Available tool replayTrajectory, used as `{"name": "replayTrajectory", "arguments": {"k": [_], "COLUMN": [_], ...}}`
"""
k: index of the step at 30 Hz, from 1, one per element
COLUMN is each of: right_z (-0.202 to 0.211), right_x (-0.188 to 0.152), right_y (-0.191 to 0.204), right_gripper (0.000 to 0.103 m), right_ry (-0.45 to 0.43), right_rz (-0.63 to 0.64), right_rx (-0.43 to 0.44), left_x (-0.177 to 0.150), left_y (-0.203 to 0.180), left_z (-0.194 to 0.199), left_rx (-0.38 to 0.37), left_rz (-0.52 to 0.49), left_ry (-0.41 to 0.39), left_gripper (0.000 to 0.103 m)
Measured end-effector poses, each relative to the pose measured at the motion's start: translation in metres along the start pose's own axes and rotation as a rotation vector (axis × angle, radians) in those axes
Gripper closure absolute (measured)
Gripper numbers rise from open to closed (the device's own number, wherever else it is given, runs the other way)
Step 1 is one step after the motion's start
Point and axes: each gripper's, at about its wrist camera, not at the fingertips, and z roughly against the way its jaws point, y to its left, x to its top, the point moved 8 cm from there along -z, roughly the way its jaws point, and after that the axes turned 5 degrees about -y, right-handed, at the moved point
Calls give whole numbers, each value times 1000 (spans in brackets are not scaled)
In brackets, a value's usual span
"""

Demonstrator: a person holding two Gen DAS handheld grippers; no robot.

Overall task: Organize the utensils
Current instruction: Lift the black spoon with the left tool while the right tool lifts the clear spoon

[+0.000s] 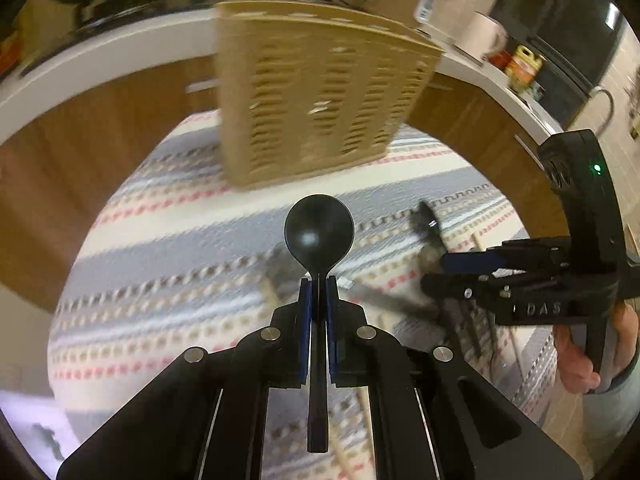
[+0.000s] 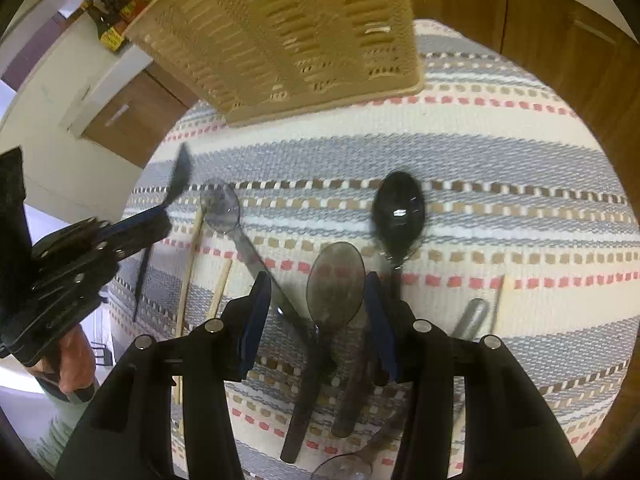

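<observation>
Black spoon (image 1: 319,232): clamped by the handle in left gripper (image 1: 319,292) jaws, bowl forward for carrying toward basket (image 1: 316,92); right gripper (image 2: 316,312) jaws stood wide over smoky spoon (image 2: 334,284), ready to grasp.

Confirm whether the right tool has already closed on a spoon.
No: the right tool is open above the mat, its blue pads either side of the translucent grey spoon, not touching it.

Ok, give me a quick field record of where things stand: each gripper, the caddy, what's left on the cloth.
left gripper: shut on black spoon, bowl forward, raised above cloth
right gripper: open, empty, over the loose spoons
beige basket: standing on striped cloth, beyond both grippers
between right fingers: smoky clear spoon
other loose pieces: dark glossy spoon, second clear spoon, wooden chopsticks
blur: heavy in left wrist view
</observation>
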Motion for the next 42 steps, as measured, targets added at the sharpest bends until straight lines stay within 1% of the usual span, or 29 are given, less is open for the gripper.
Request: {"name": "replayTrajectory", "arguments": {"k": [2, 4, 6, 7, 10, 13, 17, 19, 20, 21, 22, 24, 25, 27, 31, 34, 37, 40, 42], "right_z": [-7, -10, -13, -15, -24, -32, -33, -33, -31, -34, -34, -30, -28, -27, -21, -6, 16, 38, 54], "right_x": [-1, 0, 0, 0, -2, -6, -12, -12, -13, -13, -13, -17, -16, -18, -24, -27, -25, -24, -20], "right_y": [2, 9, 17, 23, 30, 29, 37, 37, 35, 38, 37, 34, 35, 31, 28, 24, 25, 32, 38], "right_gripper": [58, 58, 58, 58, 58, 58, 58, 65, 72, 81, 83, 92, 93, 93, 93, 93, 93, 93, 93], "right_ry": [12, 14, 27, 29, 39, 48, 75, 83, 89, 91, 97, 87, 76, 69, 22, -40, -116, -194, -261], "right_rz": [21, 43, 56, 66, 121, 129, 140, 159, 166, 168, 164, 162, 161, 142, 126, 120, 126, 147, 168], "right_rx": [-57, -93, -104, -124, -191, -212, -228, -262, -281, -288, -279, -273, -262, -233, -171, -144, -108, -81, -72], "left_x": [-12, -23, -35, -40, -50, -58, -58, -56, -56, -55, -55, -54, -55, -54, -54, -51, -44, -33, -21], "left_y": [10, 20, 29, 32, 38, 44, 42, 40, 40, 39, 39, 38, 39, 38, 38, 37, 34, 27, 19], "left_z": [6, 9, 10, 9, 5, 1, 0, -2, -2, -2, -2, -3, -3, -4, -2, 5, 17, 36, 54], "left_rx": [7, 42, 58, 67, 101, 105, 111, 121, 125, 127, 128, 124, 123, 122, 111, 106, 87, 73, 60], "left_rz": [30, 51, 78, 89, 96, 111, 99, 86, 79, 74, 71, 76, 78, 81, 85, 84, 88, 84, 78], "left_ry": [7, 9, 19, 25, 32, 43, 44, 47, 48, 50, 51, 49, 48, 42, 25, -5, -57, -146, -224], "left_gripper": [99, 98, 98, 98, 98, 98, 98, 98, 98, 98, 98, 98, 98, 98, 98, 98, 98, 98, 98]}}
